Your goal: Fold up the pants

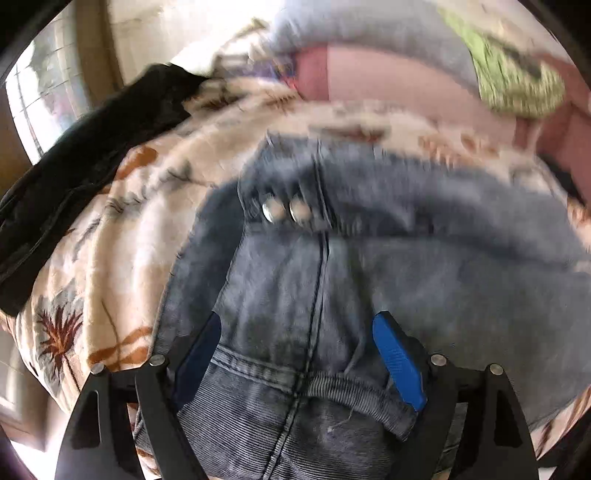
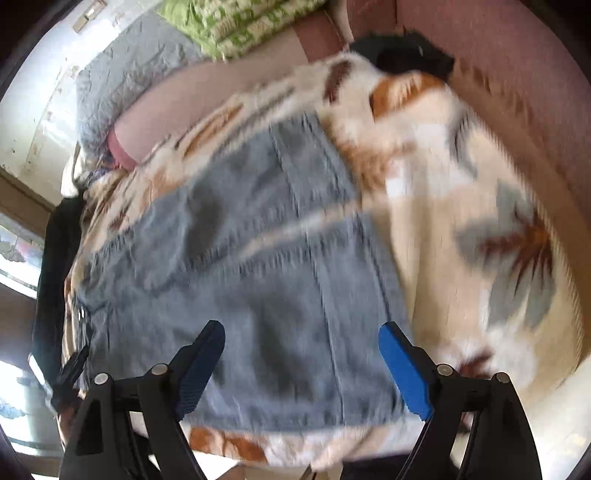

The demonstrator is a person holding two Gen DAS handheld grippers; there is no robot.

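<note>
Blue-grey denim pants [image 1: 369, 266] lie on a cream blanket with a palm print [image 1: 122, 236]. In the left wrist view two metal buttons [image 1: 286, 211] of the waistband show at the middle, and a cuffed hem lies between the fingers. My left gripper [image 1: 297, 332] is open, its blue pads on either side of the denim just above it. In the right wrist view the pants [image 2: 236, 280] spread across the blanket [image 2: 461, 229]. My right gripper [image 2: 301, 336] is open over the near denim edge. Both views are motion-blurred.
A black garment [image 1: 85, 173] lies at the blanket's left edge and also shows in the right wrist view [image 2: 55, 258]. A grey quilt [image 1: 369, 26], a green patterned pillow [image 1: 517, 81] and a pink mattress [image 1: 406, 81] sit beyond. Another dark item [image 2: 406, 55] lies at the far end.
</note>
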